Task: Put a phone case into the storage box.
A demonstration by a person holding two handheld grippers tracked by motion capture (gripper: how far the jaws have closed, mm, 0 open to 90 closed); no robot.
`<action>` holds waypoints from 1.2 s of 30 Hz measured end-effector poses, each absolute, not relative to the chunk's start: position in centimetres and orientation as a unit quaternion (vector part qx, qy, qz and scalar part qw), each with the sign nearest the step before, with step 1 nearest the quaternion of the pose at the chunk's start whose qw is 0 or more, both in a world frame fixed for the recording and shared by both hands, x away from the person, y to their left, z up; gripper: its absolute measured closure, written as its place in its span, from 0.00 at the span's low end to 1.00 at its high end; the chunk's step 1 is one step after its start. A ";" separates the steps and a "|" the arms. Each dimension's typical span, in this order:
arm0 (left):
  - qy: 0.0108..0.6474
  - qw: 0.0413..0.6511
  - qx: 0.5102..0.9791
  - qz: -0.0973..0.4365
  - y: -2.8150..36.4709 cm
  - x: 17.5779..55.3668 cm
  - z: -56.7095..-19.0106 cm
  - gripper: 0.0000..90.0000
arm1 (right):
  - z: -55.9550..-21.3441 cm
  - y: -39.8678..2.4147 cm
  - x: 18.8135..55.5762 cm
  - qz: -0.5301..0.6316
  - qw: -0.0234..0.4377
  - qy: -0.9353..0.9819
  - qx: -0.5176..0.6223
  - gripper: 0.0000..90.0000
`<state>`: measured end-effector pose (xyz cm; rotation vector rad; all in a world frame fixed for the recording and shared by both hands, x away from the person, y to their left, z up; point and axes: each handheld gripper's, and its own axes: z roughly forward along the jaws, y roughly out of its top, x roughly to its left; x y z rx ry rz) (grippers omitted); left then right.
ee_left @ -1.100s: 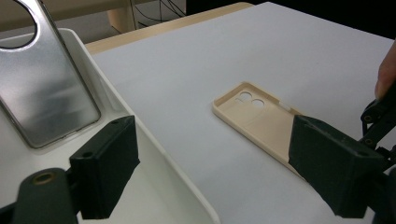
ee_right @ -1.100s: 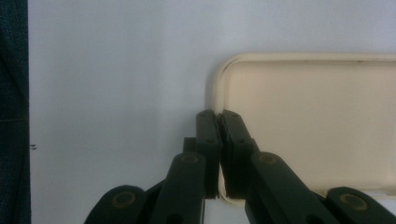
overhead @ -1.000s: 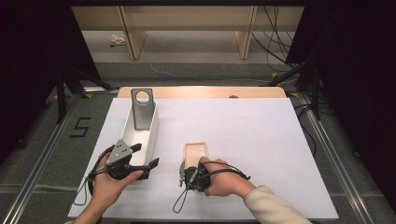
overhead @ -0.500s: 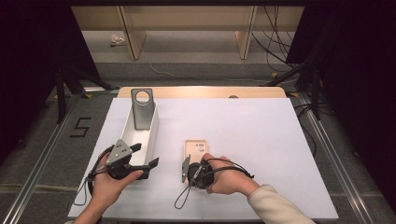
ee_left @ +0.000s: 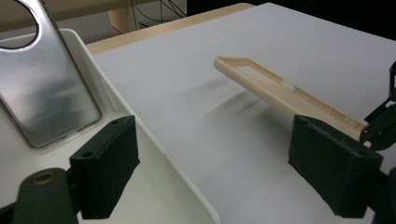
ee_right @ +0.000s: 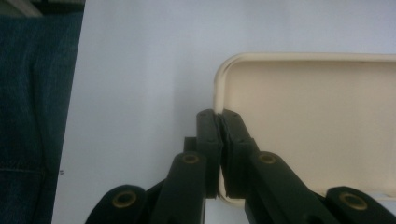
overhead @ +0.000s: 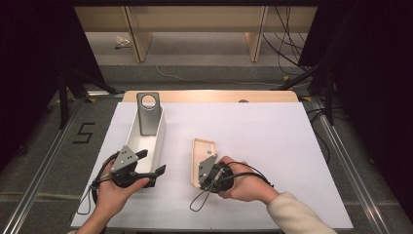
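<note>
At table centre, a beige phone case (overhead: 200, 158) is pinched by its rim in the right gripper (overhead: 208, 171), and its far end, flat a second ago, is now raised towards 12 o'clock. At 9 o'clock, the left gripper (overhead: 146, 170) is held agape over a white tray (overhead: 155, 146), suggesting imminent transfer.

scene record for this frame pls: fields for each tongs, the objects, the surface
left tongs: open, straddling the near wall of the white tray
right tongs: shut on the rim of the beige phone case
beige phone case: far end lifted off the table, seen in the left gripper view
silver phone case: leaning in the tray's far end
surface: white table
</note>
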<state>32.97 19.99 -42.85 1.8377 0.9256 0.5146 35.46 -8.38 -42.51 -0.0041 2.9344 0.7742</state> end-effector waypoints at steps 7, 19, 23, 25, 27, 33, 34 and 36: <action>0.381 0.488 0.756 0.212 20.0 33.0 -42.9 0.17 | -42.1 -9.9 35.8 0.302 0.048 0.952 0.011 0.98; 0.381 0.487 0.757 0.213 19.8 33.3 -42.8 0.17 | -41.9 -11.5 35.8 0.340 0.047 0.939 0.017 0.98; 0.383 0.487 0.756 0.212 19.6 33.6 -42.5 0.17 | -42.0 -11.7 35.6 0.339 0.045 0.939 0.017 0.98; 0.383 0.488 0.756 0.210 19.4 33.8 -42.2 0.17 | -41.9 -11.8 35.5 0.344 0.047 0.938 0.015 0.98; 0.383 0.488 0.757 0.207 19.1 34.0 -41.9 0.18 | -41.9 -11.9 35.4 0.348 0.049 0.936 0.017 0.98; 0.385 0.494 0.755 0.192 18.4 34.6 -41.5 0.18 | -41.7 -12.3 35.3 0.358 0.051 0.932 0.018 0.98; 0.385 0.494 0.756 0.189 18.2 34.7 -41.5 0.18 | -41.7 -12.3 35.3 0.359 0.051 0.932 0.018 0.98; 0.384 0.495 0.757 0.184 17.8 34.9 -41.4 0.18 | -41.6 -12.4 35.3 0.362 0.051 0.930 0.019 0.98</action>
